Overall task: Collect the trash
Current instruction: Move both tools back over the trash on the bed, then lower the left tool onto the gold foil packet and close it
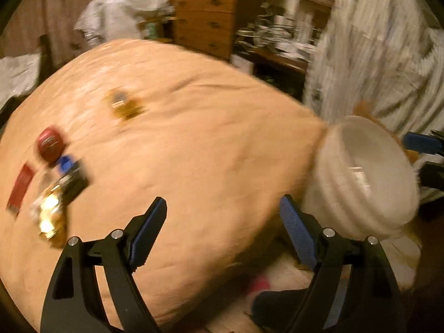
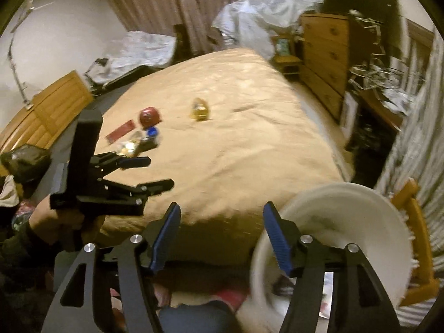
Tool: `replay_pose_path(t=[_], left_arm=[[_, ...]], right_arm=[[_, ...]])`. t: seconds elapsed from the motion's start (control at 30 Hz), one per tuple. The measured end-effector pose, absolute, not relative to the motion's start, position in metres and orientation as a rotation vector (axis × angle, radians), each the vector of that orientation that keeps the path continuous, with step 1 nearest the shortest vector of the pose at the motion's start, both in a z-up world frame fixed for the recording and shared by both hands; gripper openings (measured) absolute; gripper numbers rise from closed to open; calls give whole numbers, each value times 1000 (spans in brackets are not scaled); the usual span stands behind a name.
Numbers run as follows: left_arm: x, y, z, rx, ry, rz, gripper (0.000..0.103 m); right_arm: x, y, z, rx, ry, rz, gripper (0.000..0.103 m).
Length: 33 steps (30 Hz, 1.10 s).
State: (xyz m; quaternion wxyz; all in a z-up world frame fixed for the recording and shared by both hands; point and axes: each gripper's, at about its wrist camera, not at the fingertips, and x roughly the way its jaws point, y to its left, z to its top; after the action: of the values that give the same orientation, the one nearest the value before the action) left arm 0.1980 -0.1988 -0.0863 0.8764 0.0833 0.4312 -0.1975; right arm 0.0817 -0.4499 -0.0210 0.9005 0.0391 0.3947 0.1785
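Trash lies in a cluster on the peach bed cover: a red round piece, a flat red wrapper, a blue cap and a shiny gold wrapper. A yellow wrapper lies apart, further up the bed. My left gripper is open and empty over the bed's near part, right of the cluster. A white bucket stands at the bed's corner. In the right wrist view my right gripper is open and empty beside the bucket. The left gripper points at the cluster.
A wooden dresser stands right of the bed, with cluttered shelves behind it. Striped cloth hangs by the bucket, next to an orange wooden frame. Grey bedding is heaped at the far end. A person's hand holds the left gripper.
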Motion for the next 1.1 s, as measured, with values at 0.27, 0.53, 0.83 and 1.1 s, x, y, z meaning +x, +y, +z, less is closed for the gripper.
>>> replay_pose_path(t=[0.27,0.53,0.83,1.1], left_arm=[[222,-42,-95,34,847,-169,80],[248,20,-131,-3,895,-86,80],[274,20,-150,16,913,-92,64],[270,22,-155,7,924,-116,48]], right_arm=[[99,-390,-51,97,859,452,67],[120,-352,-86,89,915,500,68],[141,-329,-102,56,940,531,68],[151,-315,-117,60,956,551,68]])
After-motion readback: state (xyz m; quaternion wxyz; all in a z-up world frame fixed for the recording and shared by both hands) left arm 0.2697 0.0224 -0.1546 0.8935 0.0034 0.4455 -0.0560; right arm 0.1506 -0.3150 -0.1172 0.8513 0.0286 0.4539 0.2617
